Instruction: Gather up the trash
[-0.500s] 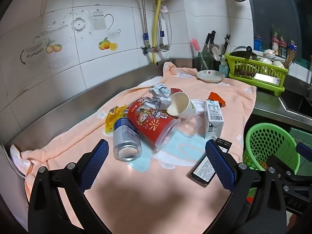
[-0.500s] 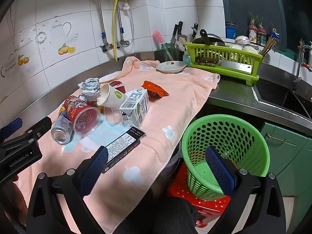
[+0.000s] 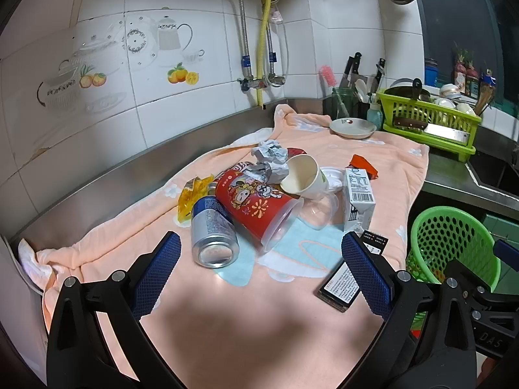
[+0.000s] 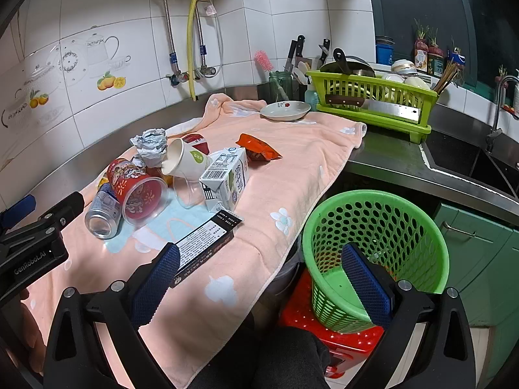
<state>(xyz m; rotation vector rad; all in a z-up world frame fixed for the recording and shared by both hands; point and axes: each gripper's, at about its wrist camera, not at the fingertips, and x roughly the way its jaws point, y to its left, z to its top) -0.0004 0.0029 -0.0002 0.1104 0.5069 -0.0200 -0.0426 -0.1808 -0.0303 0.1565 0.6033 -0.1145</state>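
Observation:
A pile of trash lies on a pink towel (image 3: 227,324): a silver can (image 3: 212,230), a red printed cup (image 3: 256,204), a white paper cup (image 3: 305,178), crumpled foil (image 3: 271,159), a milk carton (image 3: 358,197), a black flat box (image 3: 343,283), a yellow wrapper (image 3: 191,194) and an orange wrapper (image 4: 258,147). A green mesh bin (image 4: 376,246) stands on a red stool below the counter edge. My left gripper (image 3: 259,272) is open and empty, just short of the can. My right gripper (image 4: 259,278) is open and empty, between the black box (image 4: 201,248) and the bin.
A white dish (image 4: 285,110) sits at the towel's far end. A green dish rack (image 4: 373,103) with a cleaver, a knife jar (image 4: 282,84) and a sink (image 4: 470,159) lie beyond. A tiled wall with pipes (image 3: 266,48) backs the steel counter.
Both views have barely shifted. The trash lies as before and both grippers remain open.

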